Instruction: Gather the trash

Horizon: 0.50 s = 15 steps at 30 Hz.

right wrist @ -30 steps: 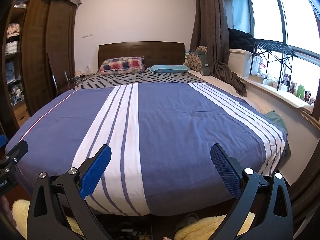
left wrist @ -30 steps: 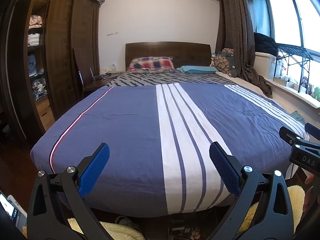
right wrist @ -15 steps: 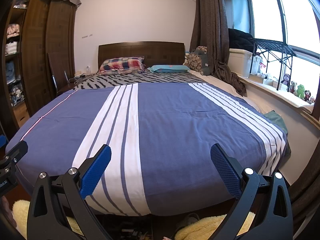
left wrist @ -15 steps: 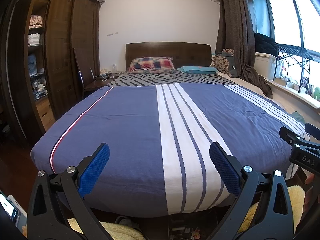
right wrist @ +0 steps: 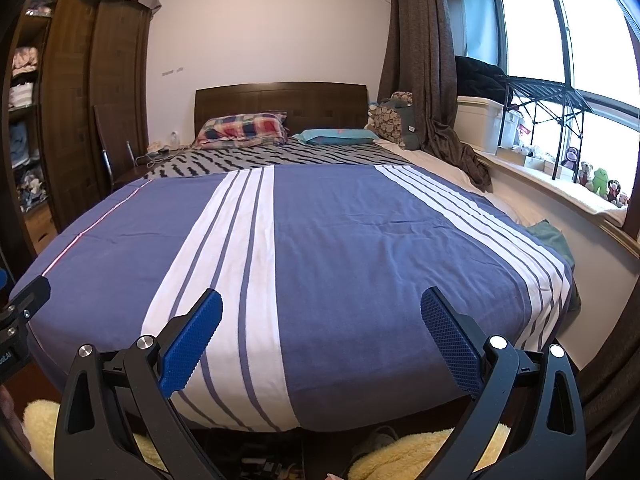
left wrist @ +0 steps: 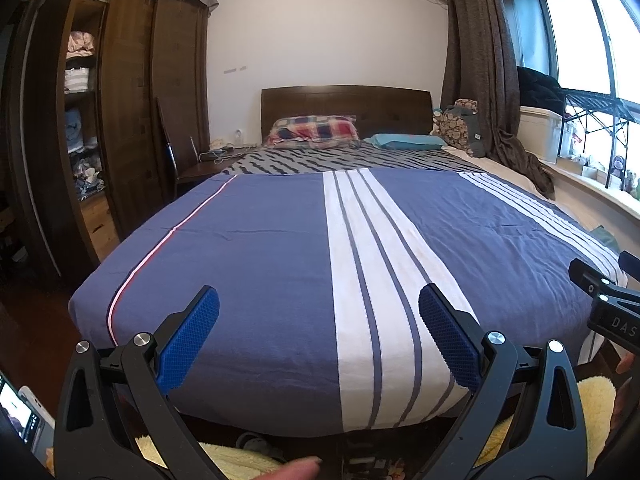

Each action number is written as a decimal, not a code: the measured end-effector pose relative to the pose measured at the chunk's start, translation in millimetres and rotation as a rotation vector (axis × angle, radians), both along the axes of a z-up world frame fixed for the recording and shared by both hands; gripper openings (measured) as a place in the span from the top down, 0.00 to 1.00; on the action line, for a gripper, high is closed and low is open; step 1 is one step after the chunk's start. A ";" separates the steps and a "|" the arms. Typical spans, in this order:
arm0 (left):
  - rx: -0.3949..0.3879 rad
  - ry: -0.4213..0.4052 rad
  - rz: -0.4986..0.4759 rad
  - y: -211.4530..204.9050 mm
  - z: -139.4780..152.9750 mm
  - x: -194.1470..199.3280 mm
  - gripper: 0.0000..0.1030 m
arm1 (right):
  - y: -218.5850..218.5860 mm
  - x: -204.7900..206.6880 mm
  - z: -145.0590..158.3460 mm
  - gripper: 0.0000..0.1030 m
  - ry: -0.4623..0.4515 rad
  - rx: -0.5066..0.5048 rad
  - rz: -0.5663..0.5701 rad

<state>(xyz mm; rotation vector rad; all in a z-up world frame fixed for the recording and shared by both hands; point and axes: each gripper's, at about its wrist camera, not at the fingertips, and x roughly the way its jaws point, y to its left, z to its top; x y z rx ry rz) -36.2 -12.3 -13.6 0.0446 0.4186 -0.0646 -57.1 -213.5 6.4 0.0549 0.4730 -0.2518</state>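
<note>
Two grippers [left wrist: 319, 334] [right wrist: 321, 336] (jaws apart) above bed [left wrist: 280, 248]

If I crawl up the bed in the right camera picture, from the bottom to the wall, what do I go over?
Right gripper → blue striped duvet → grey zigzag blanket → plaid pillow → wooden headboard.

Both wrist views at bed [left wrist: 260, 264] foot, facing headboard [right wrist: 280, 102]; right view offset windowward; shared: whole bedspread, pillows.
</note>
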 end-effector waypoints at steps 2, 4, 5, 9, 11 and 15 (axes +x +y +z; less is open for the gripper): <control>-0.012 -0.003 -0.009 0.9 0.4 -1.1 0.08 | -1.2 1.3 -1.1 0.03 0.003 0.002 0.000; -0.017 -0.010 -0.014 1.7 0.9 -1.9 0.08 | -1.9 1.9 -2.2 0.03 0.007 0.003 0.000; -0.016 -0.014 -0.018 1.4 0.8 -2.1 0.08 | -3.0 2.2 -2.7 0.03 0.008 0.004 0.000; -0.021 -0.011 -0.039 0.3 1.1 -1.1 0.08 | -4.4 2.7 -2.5 0.03 0.009 0.008 -0.003; -0.016 -0.003 -0.028 0.2 1.8 0.1 0.08 | -4.8 2.3 -2.4 0.03 0.006 0.008 -0.002; -0.007 0.002 0.000 1.6 2.2 1.4 0.08 | -6.4 3.0 -4.1 0.03 0.009 0.013 -0.001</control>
